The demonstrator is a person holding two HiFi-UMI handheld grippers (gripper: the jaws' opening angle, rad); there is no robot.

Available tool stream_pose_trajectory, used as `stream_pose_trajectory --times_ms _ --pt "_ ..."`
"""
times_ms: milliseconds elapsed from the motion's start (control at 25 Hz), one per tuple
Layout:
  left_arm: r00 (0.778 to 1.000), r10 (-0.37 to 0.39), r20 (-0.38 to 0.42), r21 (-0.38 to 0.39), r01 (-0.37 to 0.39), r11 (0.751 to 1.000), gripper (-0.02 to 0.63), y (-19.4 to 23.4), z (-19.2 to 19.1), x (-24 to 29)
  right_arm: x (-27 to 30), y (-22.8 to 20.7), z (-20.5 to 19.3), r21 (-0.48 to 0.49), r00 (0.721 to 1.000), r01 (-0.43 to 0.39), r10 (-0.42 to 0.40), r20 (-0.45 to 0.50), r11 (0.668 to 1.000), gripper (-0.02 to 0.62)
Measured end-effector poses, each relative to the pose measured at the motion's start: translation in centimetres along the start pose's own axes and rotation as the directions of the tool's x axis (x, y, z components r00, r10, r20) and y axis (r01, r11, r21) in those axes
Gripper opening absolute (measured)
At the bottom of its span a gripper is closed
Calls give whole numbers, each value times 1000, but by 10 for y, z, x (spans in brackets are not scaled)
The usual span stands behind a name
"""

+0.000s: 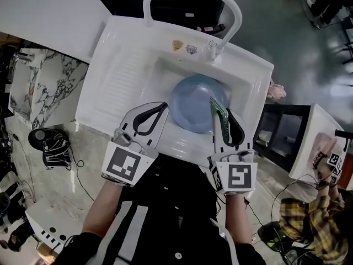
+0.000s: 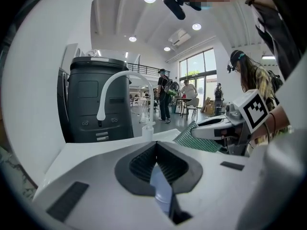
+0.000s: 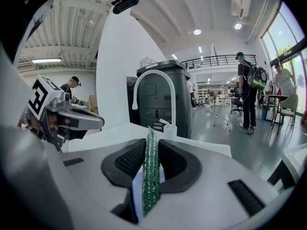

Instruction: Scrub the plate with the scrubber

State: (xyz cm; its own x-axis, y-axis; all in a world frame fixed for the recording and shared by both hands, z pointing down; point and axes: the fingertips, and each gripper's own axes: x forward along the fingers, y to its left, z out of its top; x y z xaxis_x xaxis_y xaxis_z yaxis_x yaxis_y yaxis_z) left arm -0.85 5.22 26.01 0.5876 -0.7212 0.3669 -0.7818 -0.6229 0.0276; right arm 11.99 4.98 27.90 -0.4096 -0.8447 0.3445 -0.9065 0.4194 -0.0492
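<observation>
Two claws: left claw [image 1: 164, 109] pinched shut on the plate [image 1: 193, 101] rim, right claw [image 1: 222, 115] clamped on the scrubber [image 1: 218, 109].
Tip: hold your left steady and lay the scrubber flat on it, not edge-on.

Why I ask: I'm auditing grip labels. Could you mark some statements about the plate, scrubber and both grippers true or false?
1. The right gripper is shut on the flat green mesh scrubber. True.
2. The left gripper is open and empty. False: the left gripper is shut on the rim of the round light-blue plate.
3. The plate lies on the ribbed draining board. False: it sits in the white sink's basin.
4. A white arched faucet stands at the sink's far edge. True.
</observation>
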Motion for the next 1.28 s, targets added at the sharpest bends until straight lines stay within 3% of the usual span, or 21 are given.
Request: stream_pose_trajectory --times_ms 280,600,680,840,1120,1280 --pt "1000 -9 0 7 9 1000 -3 10 1 3 4 1 -4 -4 999 39 -39 -2 999 92" --pt "994 -91 -54 -2 91 996 -3 22 -20 17 15 0 -13 5 993 113 -113 -18 994 92" --pt "989 -119 -83 -31 116 993 -3 24 -32 21 18 1 -17 18 991 133 -132 -28 991 92" --pt "977 -190 -100 -175 171 970 -3 30 -46 38 26 2 -30 37 986 156 -154 -60 987 92" --pt "960 -218 -173 -226 177 958 -3 38 -82 66 41 7 -49 22 979 160 -156 -128 987 92" --pt "950 -233 -207 -268 174 947 46 41 -100 81 45 8 -57 10 983 138 -136 -126 990 92"
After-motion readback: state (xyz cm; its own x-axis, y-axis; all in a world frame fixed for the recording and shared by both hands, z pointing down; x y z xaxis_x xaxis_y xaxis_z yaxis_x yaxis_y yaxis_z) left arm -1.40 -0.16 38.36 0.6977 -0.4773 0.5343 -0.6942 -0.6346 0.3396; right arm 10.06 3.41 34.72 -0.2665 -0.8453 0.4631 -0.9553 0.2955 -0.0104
